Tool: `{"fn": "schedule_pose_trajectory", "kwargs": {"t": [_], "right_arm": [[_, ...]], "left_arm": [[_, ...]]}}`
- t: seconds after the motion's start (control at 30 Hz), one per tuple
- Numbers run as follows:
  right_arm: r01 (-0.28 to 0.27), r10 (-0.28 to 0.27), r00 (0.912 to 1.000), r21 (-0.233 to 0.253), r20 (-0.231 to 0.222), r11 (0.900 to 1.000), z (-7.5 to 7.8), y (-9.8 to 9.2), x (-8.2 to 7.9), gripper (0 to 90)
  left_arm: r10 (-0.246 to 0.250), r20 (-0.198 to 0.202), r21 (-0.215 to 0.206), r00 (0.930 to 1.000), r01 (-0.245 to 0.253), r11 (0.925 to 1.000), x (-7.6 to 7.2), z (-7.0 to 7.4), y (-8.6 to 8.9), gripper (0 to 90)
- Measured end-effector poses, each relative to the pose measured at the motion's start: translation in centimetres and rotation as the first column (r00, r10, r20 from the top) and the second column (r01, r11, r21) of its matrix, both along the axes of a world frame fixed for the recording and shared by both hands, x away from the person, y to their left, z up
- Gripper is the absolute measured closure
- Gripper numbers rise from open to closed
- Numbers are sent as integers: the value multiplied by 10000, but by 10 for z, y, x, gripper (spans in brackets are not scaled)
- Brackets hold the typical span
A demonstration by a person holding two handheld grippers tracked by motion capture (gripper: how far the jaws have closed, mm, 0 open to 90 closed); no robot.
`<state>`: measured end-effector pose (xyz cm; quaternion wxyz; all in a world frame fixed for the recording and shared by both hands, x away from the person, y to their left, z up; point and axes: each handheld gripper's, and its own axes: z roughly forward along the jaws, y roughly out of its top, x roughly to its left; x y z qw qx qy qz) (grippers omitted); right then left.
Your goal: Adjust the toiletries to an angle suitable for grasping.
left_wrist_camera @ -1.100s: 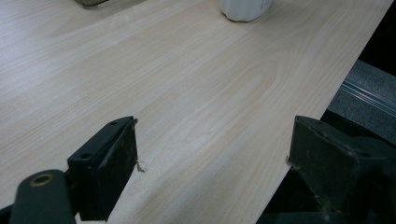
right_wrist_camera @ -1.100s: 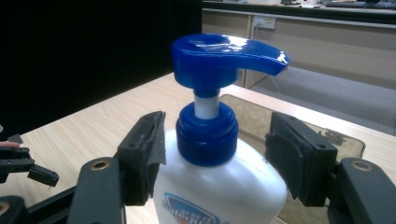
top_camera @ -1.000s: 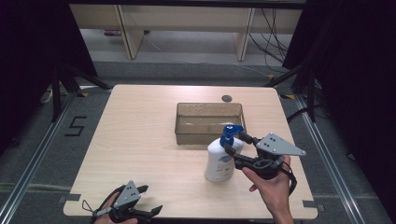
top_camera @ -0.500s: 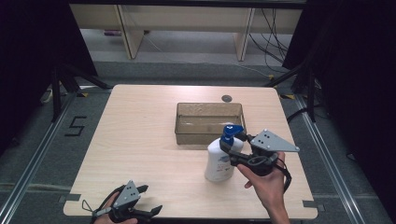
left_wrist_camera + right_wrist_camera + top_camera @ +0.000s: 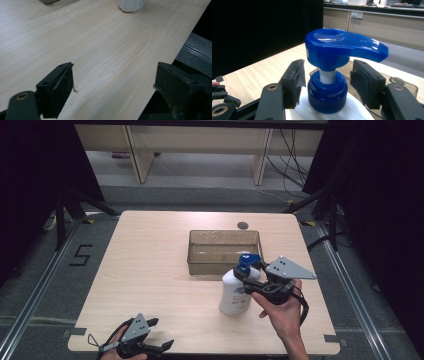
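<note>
In the high view, your right gripper (image 5: 248, 276) is in the lower right part of the frame, with its jaws around the neck of the pump bottle (image 5: 236, 291). The bottle stands upright on the table (image 5: 150, 270), just in front of the clear tray (image 5: 223, 251) at the centre of the frame. Your left gripper (image 5: 160, 335) rests at the bottom left of the frame, near the table's front edge, well apart from the bottle. The risk here is a push: the bottle is tall, and if you close from one side first, it can tip toward the tray.

In the left gripper view, the jaws stand wide apart with bare table between them. The base of the bottle (image 5: 131, 4) shows at the top edge of the frame. The right jaw hangs over the table edge, so a careless move of this hand can knock it against the edge.

In the right gripper view, the right gripper (image 5: 327, 80) has its jaws on both sides of the blue collar (image 5: 327, 93), beside it but not yet pressing; a small gap shows on each side. The pump head (image 5: 342, 48) sits above them, in the middle of the frame. I think the collar is smooth and round, so a weak grip can slip or let the bottle turn. If you lift with the jaws under the pump head only, the pump can press or pull instead of carrying the bottle.
</note>
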<state>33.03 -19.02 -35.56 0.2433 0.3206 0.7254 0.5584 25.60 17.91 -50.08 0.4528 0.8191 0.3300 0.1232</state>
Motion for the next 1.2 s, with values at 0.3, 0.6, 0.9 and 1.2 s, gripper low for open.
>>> {"fn": "schedule_pose_trajectory", "kwargs": {"t": [0.3, 0.6, 0.9, 1.2], "right_arm": [[-168, 169, 9998, 133, -48, 9998, -1, 4, 3, 459], [-197, 199, 9997, -91, 161, 9998, -2, 3, 4, 531], [-203, 187, 9988, 360, 454, 9991, 0, 2, 2, 611], [-96, 86, 9978, 141, 655, 9999, 0, 3, 1, 618]], "left_arm": [[-97, -18, 159, 10000, 97, 9998, 1, 1, 1, 149], [-88, -79, 50, 9999, 89, 9999, 2, -1, 0, 149], [-129, -133, 208, 9998, 132, 9997, 5, -2, 2, 149], [20, -219, -44, 9998, -21, 10000, 3, -2, 0, 149]]}}
